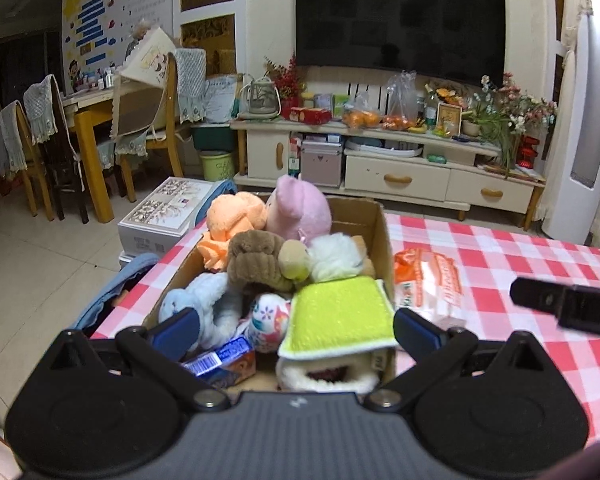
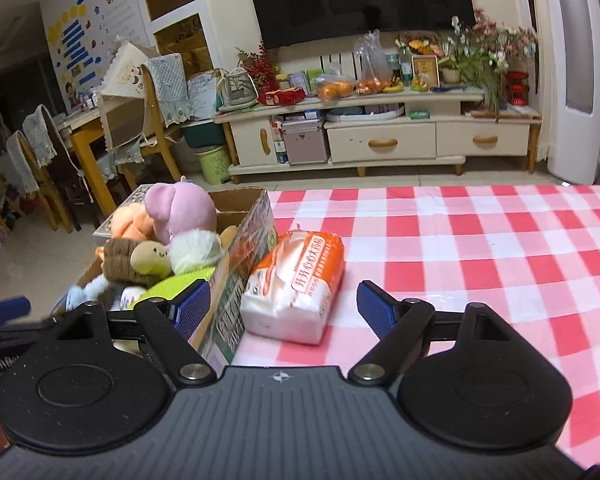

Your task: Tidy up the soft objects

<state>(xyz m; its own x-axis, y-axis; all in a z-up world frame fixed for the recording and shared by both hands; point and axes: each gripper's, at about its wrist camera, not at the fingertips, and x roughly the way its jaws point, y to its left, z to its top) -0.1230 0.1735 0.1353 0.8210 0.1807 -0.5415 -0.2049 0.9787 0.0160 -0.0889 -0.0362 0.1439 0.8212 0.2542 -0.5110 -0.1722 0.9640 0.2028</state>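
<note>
Hovering with both tongs spread apart and empty, the right tongs (image 2: 284,308) face the orange-and-white plastic tissue pack (image 2: 296,280) lying on the red-checked desk (image 2: 480,240) beside the full brown cardboard box (image 2: 240,280). Next, I judge, comes straddling and clamping it. The left tongs (image 1: 296,330) hang over the box's plush toys. Its orange Chinese lettering isn't clearly legible.

A cardboard box (image 1: 374,220) at the table's (image 2: 480,240) left edge is heaped with soft toys: a pink plush (image 1: 300,208), an orange one (image 1: 232,216), a brown one (image 1: 256,260), a white pompom (image 1: 334,256) and a lime-green sponge (image 1: 336,312). Just right of the box, an orange-and-white tissue pack (image 2: 296,284) lies flat on the checked cloth.
</note>
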